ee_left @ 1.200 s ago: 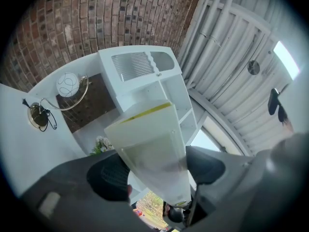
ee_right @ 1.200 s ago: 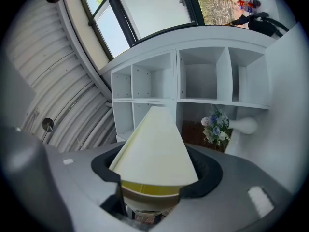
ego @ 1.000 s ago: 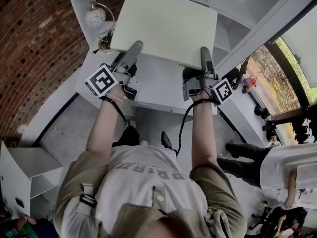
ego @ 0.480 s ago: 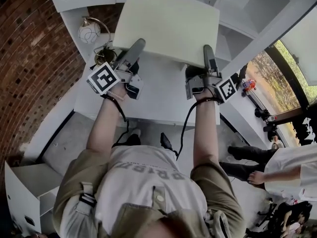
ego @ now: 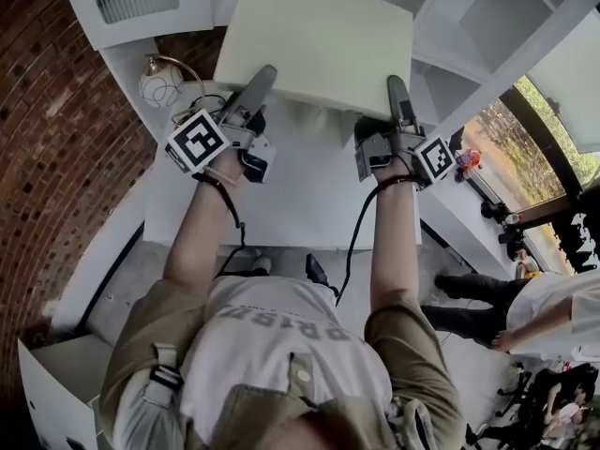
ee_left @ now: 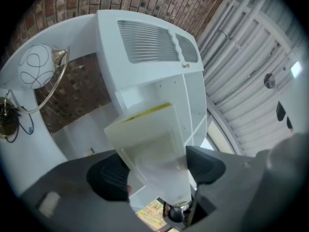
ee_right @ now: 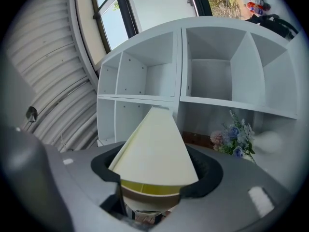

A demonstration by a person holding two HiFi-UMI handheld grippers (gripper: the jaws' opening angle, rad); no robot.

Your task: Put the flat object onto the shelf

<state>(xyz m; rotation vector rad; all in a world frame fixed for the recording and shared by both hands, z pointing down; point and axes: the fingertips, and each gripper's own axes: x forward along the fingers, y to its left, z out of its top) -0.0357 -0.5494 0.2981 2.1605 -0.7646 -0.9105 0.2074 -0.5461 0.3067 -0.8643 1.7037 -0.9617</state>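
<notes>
The flat object [ego: 319,40] is a pale cream box-like panel, held level above the white table [ego: 300,195] in front of the white cubby shelf [ego: 469,17]. My left gripper [ego: 261,78] is shut on its near left edge and my right gripper [ego: 397,87] on its near right edge. In the left gripper view the flat object [ee_left: 149,139] sits pinched between the pads of the left gripper [ee_left: 157,170]. Ahead of the right gripper [ee_right: 157,173], the flat object [ee_right: 154,149] points towards the lower compartments of the shelf [ee_right: 212,71].
A globe lamp [ego: 155,87] stands at the table's far left by the brick wall [ego: 56,111]. A white cabinet with a louvred panel [ee_left: 145,42] hangs above. A bunch of flowers [ee_right: 234,139] stands in a lower shelf compartment. Another person [ego: 553,317] stands at the right.
Both grippers have carried the flat object a little forward, towards the shelf. The person has come closer to the table. Both grips are unchanged.
</notes>
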